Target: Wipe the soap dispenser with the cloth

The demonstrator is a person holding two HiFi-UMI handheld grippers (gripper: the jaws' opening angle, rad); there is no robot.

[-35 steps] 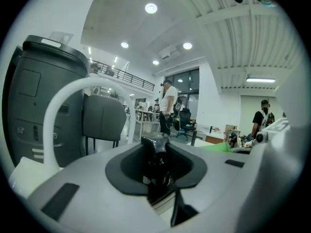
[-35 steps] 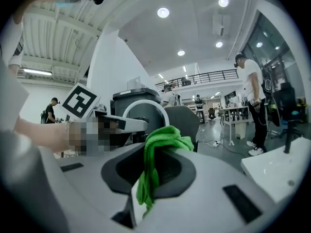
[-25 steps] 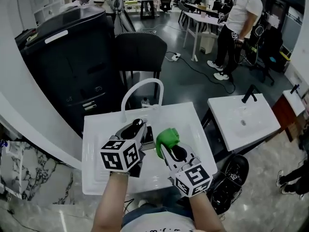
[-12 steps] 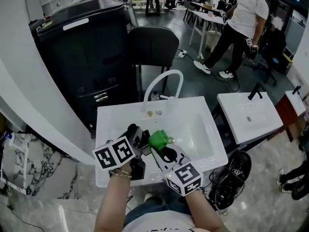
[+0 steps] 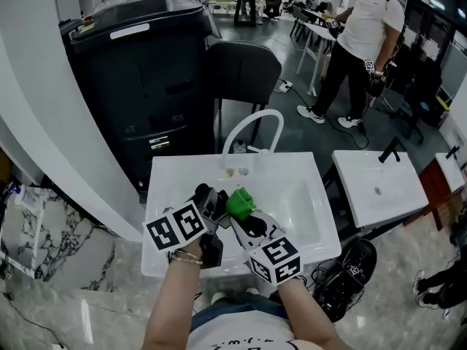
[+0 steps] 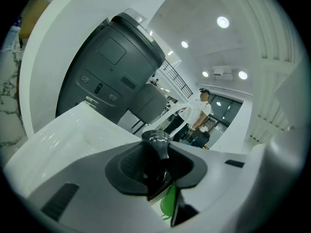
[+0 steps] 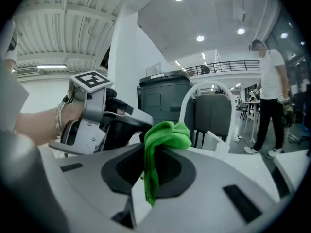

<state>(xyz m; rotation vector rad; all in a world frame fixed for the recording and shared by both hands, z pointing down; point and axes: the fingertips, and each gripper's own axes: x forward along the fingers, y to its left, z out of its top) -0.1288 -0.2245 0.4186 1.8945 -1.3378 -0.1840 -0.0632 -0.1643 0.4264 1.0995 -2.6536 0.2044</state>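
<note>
Item one: my left gripper (image 5: pixel 209 201), jaws closed on the soap dispenser (image 6: pixel 156 147), a dark bottle with a shiny metal pump head that stands up between the two dark pads. Item two: my right gripper (image 5: pixel 246 216), jaws pinched together on the cloth (image 7: pixel 165 135), bright green, bunched above the pads with a fold hanging down between them. Location of both: over the white sink (image 5: pixel 310 195), towards its front left part, the two grippers side by side and angled in towards each other. The cloth sits just beside the dispenser, on its right in the head view, and a patch of green shows low behind the bottle in the left gripper view; whether cloth and bottle are touching I cannot tell. Item three: a white arched tap (image 5: pixel 253 117) at the back edge of the sink. Item four: a bracelet (image 5: pixel 186 257) on my left wrist. Surroundings: a large dark bin (image 5: pixel 139 86) behind the sink on the left, a dark chair (image 5: pixel 244 71) beside it, a second white sink (image 5: pixel 379 188) to the right, and a person (image 5: pixel 357 35) in a white top standing well apart at the back.
</note>
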